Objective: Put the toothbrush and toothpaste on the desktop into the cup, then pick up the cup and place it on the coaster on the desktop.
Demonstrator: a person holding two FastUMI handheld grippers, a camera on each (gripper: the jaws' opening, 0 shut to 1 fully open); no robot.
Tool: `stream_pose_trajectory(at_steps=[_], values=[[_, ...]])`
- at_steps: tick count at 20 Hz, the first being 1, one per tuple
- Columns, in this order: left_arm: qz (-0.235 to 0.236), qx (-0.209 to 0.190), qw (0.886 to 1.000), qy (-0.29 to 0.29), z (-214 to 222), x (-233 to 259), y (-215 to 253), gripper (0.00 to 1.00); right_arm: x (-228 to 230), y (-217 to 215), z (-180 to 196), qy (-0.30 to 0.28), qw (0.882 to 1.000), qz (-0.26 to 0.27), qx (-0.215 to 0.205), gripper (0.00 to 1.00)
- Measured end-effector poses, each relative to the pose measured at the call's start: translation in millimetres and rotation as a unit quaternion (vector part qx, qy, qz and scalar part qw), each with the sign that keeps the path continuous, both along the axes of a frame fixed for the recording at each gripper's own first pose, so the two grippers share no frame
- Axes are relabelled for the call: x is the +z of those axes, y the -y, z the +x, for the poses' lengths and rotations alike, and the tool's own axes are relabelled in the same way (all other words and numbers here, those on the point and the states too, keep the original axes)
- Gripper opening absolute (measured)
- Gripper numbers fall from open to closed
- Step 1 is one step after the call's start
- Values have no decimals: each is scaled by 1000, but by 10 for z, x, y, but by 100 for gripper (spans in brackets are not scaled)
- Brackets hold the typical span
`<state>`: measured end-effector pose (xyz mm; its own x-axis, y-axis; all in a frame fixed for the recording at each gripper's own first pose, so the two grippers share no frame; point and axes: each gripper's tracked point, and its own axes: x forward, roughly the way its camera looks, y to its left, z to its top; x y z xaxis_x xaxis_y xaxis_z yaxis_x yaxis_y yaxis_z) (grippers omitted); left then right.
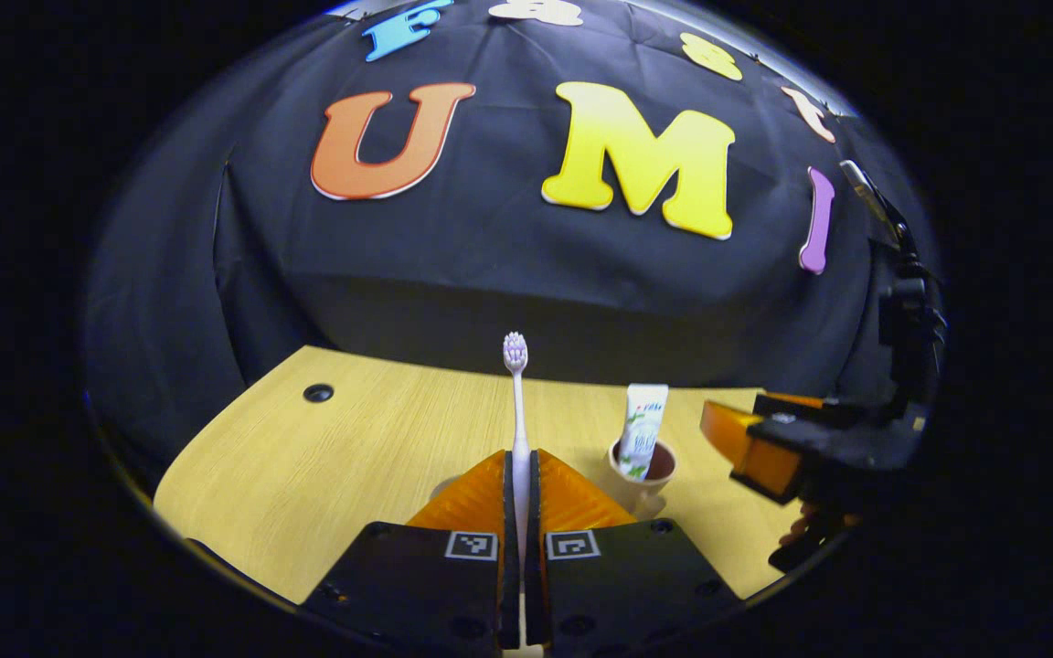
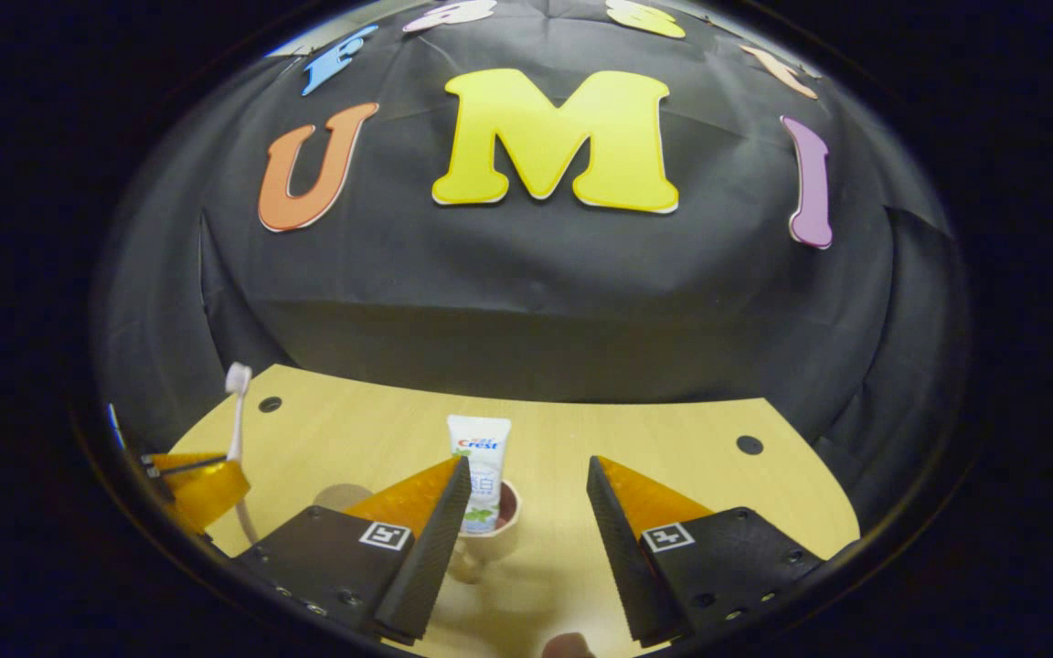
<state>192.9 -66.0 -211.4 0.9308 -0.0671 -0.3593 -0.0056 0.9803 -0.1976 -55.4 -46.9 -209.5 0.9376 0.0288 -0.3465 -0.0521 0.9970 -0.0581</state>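
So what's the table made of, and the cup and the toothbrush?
The table looks like pale wood or a wood-look laminate: fine straight grain lines, matte top. The cup seems ceramic or plastic, beige outside and dark reddish inside, smooth; I can't tell which. The toothbrush looks like plastic: a thin, smooth, pale handle with white bristles.
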Motion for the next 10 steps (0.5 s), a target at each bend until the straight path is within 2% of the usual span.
stream_pose_trajectory(at_steps=[4, 10], values=[[11, -23, 998, 60, 378, 55, 407, 5, -26, 255, -47, -5, 1000, 7, -6, 75], [4, -20, 994, 108, 758, 33, 834, 5, -121, 780, -60, -21, 999, 5, -26, 75]])
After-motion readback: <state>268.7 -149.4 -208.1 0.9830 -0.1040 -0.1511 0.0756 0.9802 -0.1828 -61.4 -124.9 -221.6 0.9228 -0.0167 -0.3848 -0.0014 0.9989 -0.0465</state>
